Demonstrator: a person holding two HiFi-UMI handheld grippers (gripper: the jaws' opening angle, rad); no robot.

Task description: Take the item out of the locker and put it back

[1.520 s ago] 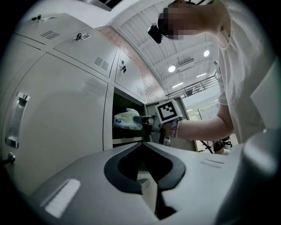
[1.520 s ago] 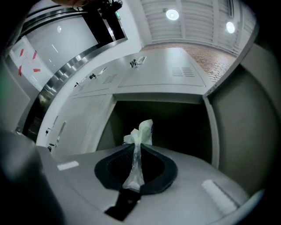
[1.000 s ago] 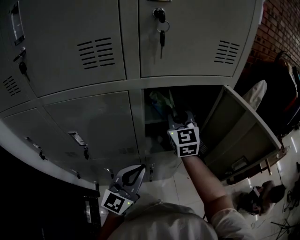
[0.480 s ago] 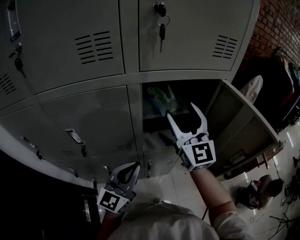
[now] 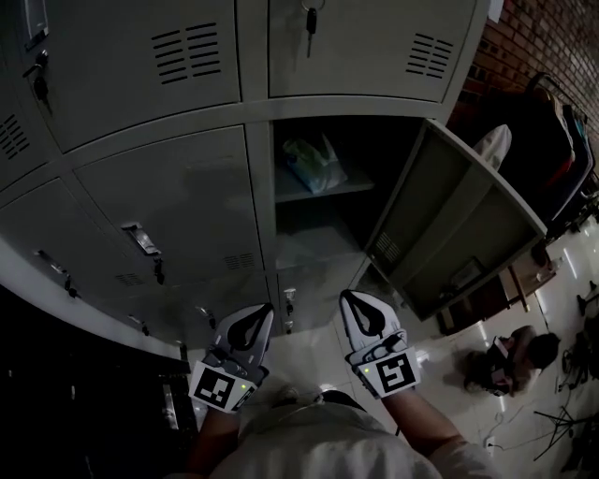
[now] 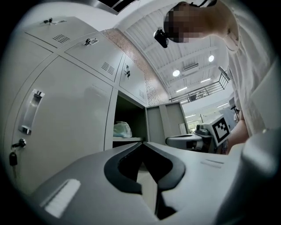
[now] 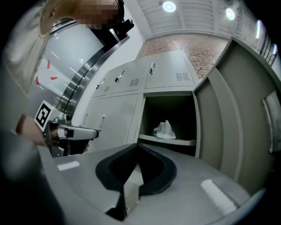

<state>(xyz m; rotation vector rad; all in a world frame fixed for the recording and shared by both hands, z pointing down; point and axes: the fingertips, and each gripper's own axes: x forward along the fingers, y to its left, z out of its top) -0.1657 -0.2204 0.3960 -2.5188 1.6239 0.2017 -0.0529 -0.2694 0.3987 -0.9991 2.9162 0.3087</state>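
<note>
Two grippers, both clenched and empty. Right gripper [image 5: 347,297]: jaws have just closed, tips meet, nothing between them. Left gripper [image 5: 267,310]: jaws together as well, nothing held. One black-and-white square-marker cube on each, right cube [image 5: 397,371], left cube [image 5: 216,388].

Pose: both hands held low in front of the person's torso, side by side and near each other, grippers roughly level and pointing toward the lockers. In the left gripper view the right gripper shows off to the side; in the right gripper view the left one shows likewise.

One task item: a pale, crumpled, translucent plastic bag [image 5: 314,161]. It sits on the single grey metal shelf [image 5: 328,190] inside the one open compartment of the grey metal locker bank [image 5: 168,187], well apart from both grippers. One grey locker door [image 5: 459,220] stands swung open to the right of that compartment.

Other doors in view are closed. Two keys hang from upper locks, one [image 5: 309,17] above the open compartment, one [image 5: 39,84] far left. Red brick wall [image 5: 552,37] at upper right.
</note>
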